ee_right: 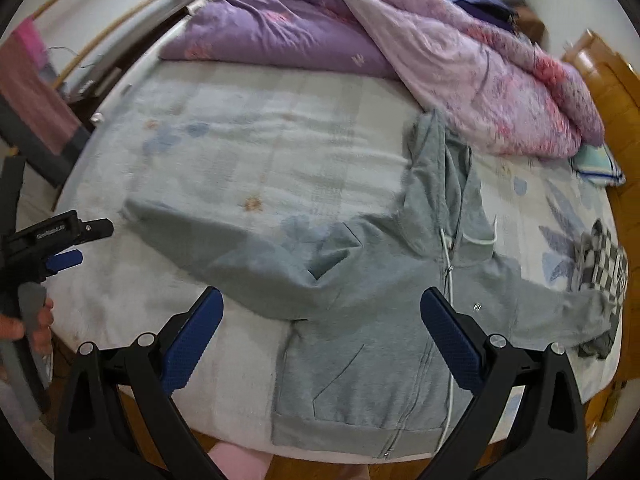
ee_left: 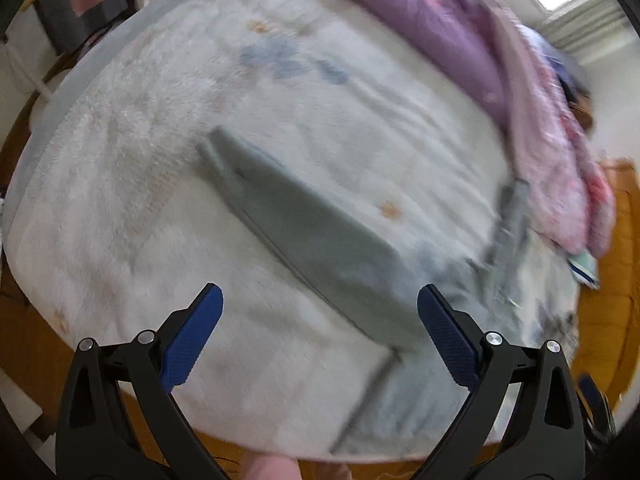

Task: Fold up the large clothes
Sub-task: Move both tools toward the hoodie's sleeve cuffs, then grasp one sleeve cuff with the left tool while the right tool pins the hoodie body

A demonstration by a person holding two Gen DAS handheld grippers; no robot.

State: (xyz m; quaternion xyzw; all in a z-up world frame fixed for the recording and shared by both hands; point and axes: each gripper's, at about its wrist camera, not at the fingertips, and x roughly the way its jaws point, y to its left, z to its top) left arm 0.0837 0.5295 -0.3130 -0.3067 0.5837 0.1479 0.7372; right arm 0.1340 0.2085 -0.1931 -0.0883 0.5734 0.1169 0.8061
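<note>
Grey hoodie [ee_right: 360,320] is lying spread on the bed [ee_right: 240,128], whole only in my right view, while I'm holding both the left gripper [ee_left: 320,344] and right gripper [ee_right: 322,344] empty, jaws apart, beside a purple quilt [ee_right: 280,28].

Both my claws are hanging with jaws wide apart above the near edge of the bed [ee_right: 240,128], whose pale sheet is lying bare to the left of the grey hoodie [ee_right: 360,320], leaving open room there. The purple quilt [ee_right: 460,60] is heaping along the far side and closing it off. A checked garment [ee_right: 600,256] is crowding the right sleeve end, and my left gripper [ee_right: 66,260] is occupying the left margin.
</note>
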